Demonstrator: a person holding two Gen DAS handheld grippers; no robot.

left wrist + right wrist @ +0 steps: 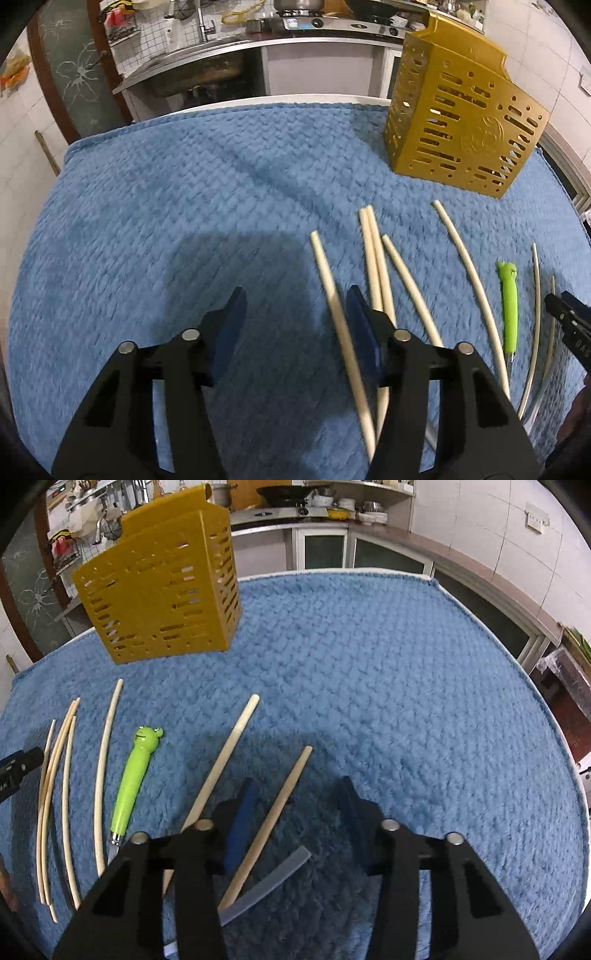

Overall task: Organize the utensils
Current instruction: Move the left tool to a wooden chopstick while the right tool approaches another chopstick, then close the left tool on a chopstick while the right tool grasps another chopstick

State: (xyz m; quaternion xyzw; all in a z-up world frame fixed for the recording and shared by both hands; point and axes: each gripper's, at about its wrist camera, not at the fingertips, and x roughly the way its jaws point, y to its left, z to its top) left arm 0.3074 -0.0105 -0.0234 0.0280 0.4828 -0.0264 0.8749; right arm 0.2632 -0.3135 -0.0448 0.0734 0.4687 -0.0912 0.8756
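Note:
A gold perforated utensil holder (461, 122) stands at the back of the blue towel (184, 206); it also shows in the right wrist view (162, 590). Several pale chopsticks (376, 266) lie on the towel in front of it. A green frog-handled knife (133, 779) lies among them. My left gripper (295, 314) is open and empty; one chopstick (340, 325) runs between its fingers on the towel. My right gripper (299, 805) is open above a chopstick (273, 819) and a grey flat strip (266, 884).
The towel covers a white table (295, 99). A kitchen counter with a sink (207, 70) and stove stands behind. Cabinets (369, 554) line the back right. The towel's left part in the left wrist view holds nothing.

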